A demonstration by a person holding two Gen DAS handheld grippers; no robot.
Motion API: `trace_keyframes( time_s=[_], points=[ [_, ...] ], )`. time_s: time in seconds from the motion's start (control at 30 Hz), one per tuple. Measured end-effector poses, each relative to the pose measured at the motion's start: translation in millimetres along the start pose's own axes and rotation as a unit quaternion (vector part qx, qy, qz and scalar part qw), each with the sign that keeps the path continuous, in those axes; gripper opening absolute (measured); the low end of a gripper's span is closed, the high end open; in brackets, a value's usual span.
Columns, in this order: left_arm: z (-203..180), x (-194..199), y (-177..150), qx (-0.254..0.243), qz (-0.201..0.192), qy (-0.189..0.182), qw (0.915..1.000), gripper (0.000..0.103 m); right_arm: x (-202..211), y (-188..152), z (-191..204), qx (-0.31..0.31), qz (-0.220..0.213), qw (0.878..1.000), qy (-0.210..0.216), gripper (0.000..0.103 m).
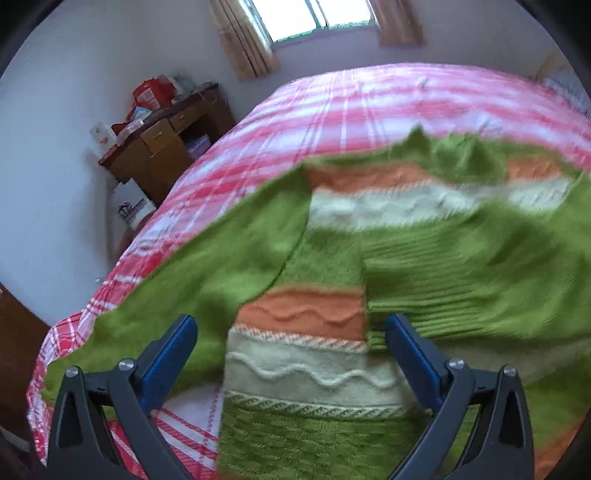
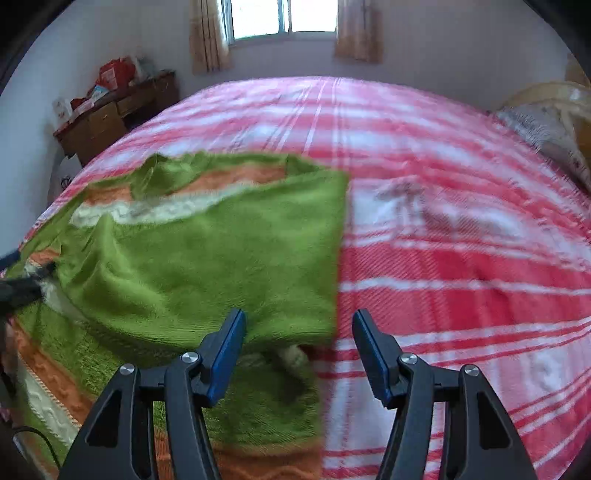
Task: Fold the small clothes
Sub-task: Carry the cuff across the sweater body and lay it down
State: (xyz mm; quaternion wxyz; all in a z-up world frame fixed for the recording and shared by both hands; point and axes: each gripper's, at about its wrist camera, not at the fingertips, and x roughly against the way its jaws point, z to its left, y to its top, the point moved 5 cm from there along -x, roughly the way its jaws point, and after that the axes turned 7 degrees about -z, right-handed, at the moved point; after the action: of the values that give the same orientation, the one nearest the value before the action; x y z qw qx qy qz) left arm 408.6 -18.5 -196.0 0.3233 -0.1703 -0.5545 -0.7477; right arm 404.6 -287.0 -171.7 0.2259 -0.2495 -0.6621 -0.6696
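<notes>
sweater (image 2: 207, 258) half-folded on bed (image 2: 461, 277) | left gripper (image 1: 291, 332), right gripper (image 2: 299, 328) open, empty | blurred; probably smooth fold before regripping

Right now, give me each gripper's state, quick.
Left gripper: open, above the green sweater, gripping nothing.
Right gripper: open, over the sweater's edge on the pink plaid bedspread, holding nothing.

Soft daylight enters from the overexposed window (image 2: 284, 18) — motion blur smears the sweater (image 1: 424, 258) and bedspread (image 2: 461, 258), fisheye bending and dark corners throughout.
</notes>
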Motion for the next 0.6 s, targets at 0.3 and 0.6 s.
trace_keyframes(
  time_s=[0.3, 0.6],
  points=[
    [16, 27, -13, 0.061, 0.000, -0.073, 0.9954, 0.103, -19, 35, 85, 0.050, -0.010, 0.995, 0.080, 0.061],
    [11, 26, 6, 0.138, 0.034, -0.240, 0.9604, 0.082, -40, -4, 85, 0.051, 0.010, 0.997, 0.050, 0.068]
  ],
)
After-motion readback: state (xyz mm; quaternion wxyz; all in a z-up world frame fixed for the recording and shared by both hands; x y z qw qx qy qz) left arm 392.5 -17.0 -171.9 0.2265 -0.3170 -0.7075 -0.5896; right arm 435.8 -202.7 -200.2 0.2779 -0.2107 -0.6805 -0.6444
